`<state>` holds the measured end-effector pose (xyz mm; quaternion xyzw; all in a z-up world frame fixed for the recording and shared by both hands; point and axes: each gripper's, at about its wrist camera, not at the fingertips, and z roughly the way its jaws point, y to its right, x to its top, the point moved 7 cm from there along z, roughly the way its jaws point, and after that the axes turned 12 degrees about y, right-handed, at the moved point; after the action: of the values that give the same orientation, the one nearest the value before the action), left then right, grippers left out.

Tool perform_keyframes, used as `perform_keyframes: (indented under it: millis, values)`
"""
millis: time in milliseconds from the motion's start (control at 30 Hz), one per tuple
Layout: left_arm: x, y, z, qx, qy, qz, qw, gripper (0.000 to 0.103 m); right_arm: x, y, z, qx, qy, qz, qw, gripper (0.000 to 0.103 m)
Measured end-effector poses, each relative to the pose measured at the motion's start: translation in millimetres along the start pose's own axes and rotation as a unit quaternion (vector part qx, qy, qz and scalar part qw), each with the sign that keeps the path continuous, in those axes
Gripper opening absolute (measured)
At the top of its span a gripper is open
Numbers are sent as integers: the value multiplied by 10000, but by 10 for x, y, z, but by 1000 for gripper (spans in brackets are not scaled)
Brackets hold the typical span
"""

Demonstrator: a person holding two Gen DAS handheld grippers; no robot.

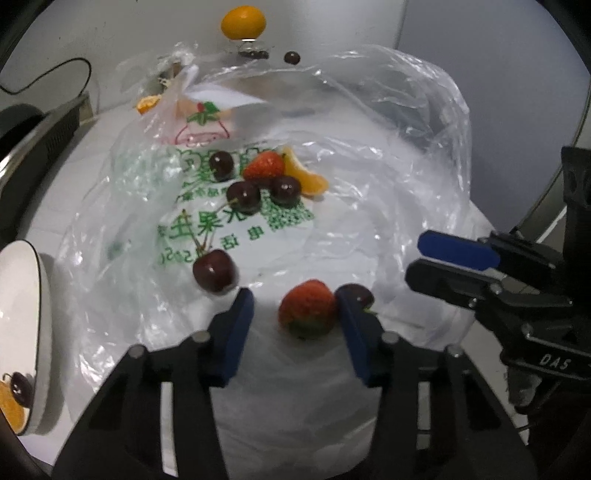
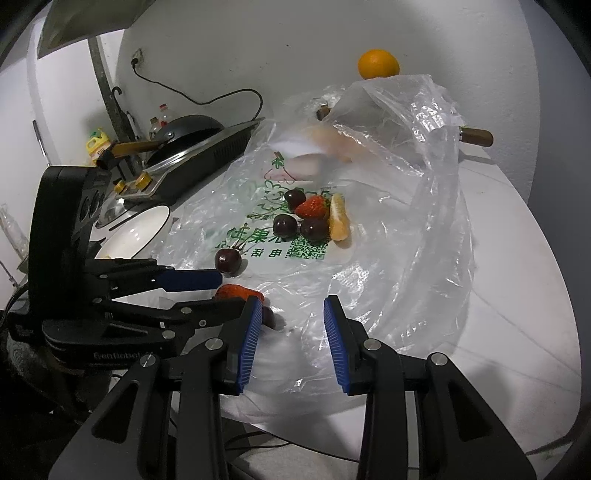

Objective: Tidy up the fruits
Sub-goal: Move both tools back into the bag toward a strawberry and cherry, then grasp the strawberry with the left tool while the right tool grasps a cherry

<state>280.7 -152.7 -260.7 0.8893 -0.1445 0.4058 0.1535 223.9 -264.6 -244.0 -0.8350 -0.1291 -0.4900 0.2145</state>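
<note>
A clear plastic bag with green print lies flat on the white table. On it sit several dark cherries, two strawberries and an orange segment. My left gripper is open, its blue pads either side of the near strawberry, with a cherry behind the right pad. My right gripper is open and empty over the bag's near edge; it also shows in the left wrist view. The left gripper shows around the strawberry in the right wrist view.
A white bowl holding a cherry and orange pieces stands at the left; it also shows in the right wrist view. A whole orange sits at the back. A stove with a wok stands at the far left.
</note>
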Motion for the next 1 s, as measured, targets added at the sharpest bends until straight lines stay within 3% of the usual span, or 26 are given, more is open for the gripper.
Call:
perform_keyframes:
  millis: [67,400,833,1000]
  values:
    - [-4,31,-10,-111,-9,-37,9999,34,-4,-24,1,12,-19,-39,10000,37]
    - [-16,5,-129,-314,83,-198,9993,33,-27,-144,65,19,-84,-195,9998,37]
    - [-52,-119,-190,-39,76,-69,9999,33,-192,-231,330,23,-575,-303,9979,37]
    - [-86,-99,-119,59,-52,14,10000,39,-230,-225,366,42,-692,-345,9970,35]
